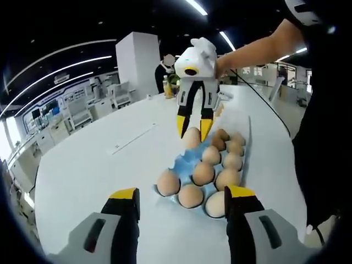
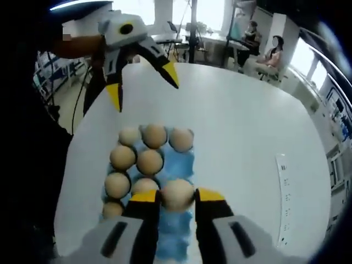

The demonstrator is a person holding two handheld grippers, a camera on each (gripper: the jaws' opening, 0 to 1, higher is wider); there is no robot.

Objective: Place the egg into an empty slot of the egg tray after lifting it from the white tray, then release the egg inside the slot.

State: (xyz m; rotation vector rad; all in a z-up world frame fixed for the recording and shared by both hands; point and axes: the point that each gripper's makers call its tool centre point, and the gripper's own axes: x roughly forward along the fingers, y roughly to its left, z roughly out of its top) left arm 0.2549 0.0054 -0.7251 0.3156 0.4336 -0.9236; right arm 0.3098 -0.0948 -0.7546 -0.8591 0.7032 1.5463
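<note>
Right gripper (image 2: 177,197) pinching smooth tan egg (image 2: 177,193) over blue egg tray (image 2: 181,165); left gripper (image 1: 181,199) spread. Next: lower into empty slot, let go.

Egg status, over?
Right gripper shut on egg, over blue tray. Left gripper open, hanging back. Nothing blocking.

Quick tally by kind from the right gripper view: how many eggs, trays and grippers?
Eggs: 9 showing, 8 seated and 1 held egg in the right gripper; more may hide beneath it
Egg tray: 1
Grippers: 2, the right gripper and the left gripper
Total: 12
</note>
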